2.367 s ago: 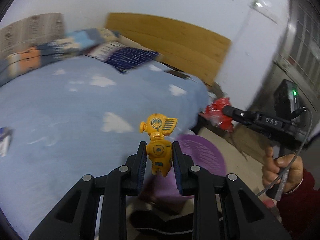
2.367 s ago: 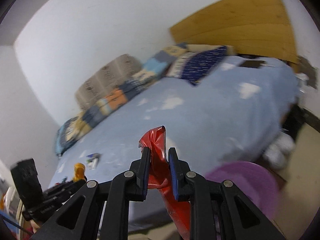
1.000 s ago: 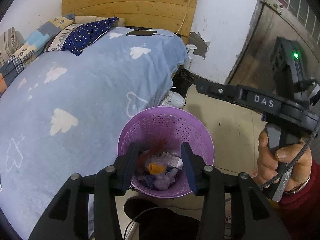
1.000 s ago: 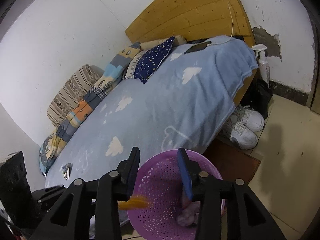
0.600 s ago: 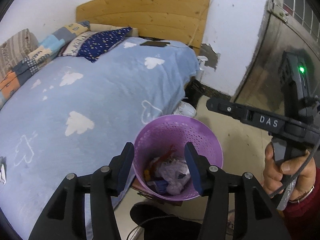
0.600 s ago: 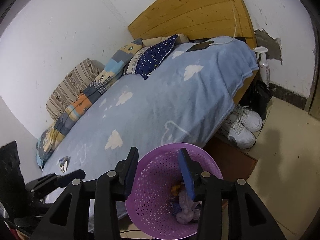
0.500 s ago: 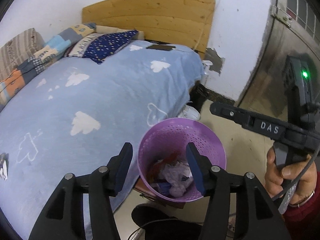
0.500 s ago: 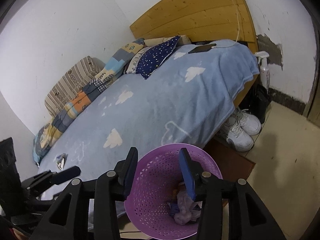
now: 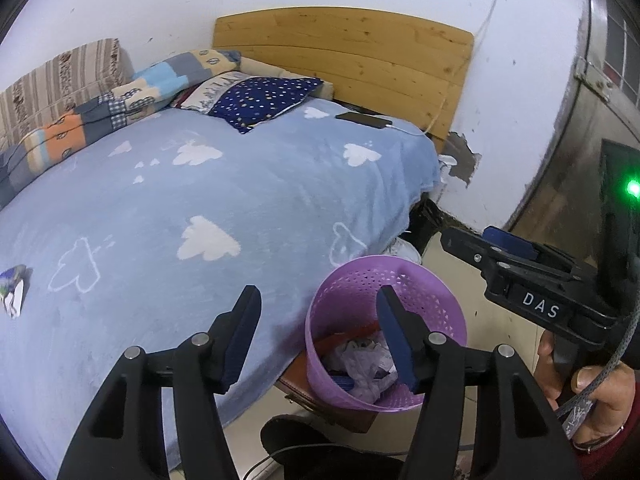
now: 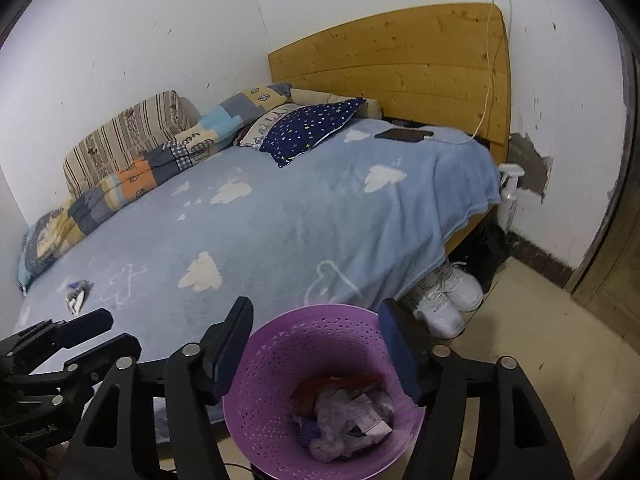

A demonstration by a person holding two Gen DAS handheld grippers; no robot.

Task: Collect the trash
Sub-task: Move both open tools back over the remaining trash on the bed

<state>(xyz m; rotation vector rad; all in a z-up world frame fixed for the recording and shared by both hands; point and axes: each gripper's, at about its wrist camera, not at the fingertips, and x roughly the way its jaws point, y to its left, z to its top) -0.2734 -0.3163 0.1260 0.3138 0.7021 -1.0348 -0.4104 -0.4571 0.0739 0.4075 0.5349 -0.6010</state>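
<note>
Purple plastic, perforated all over: the waste basket (image 10: pixel 276 364) stands on the floor against the bed's near edge, at about five o'clock from the cloud-print blanket (image 9: pixel 200 184). Inside lies the collected trash (image 10: pixel 344 412): crumpled pale wrappers, a scrap of red foil, something dark blue.

Far left on the blanket, at nine o'clock, one small wrapper (image 9: pixel 12 288) still lies uncollected.

Both tools have just been spreading their fingers, and nothing sits between either pair. The left gripper (image 9: pixel 316 332) hangs parted over the bed edge and basket rim; the right gripper (image 10: pixel 314 344) gapes wide directly above the basket.

Only the left view shows the hand (image 9: pixel 592 396) in a red sleeve gripping the right tool. Only the right view shows white sneakers (image 10: pixel 448 296) and a spray bottle (image 10: pixel 508 196) at three o'clock beside the bed.
</note>
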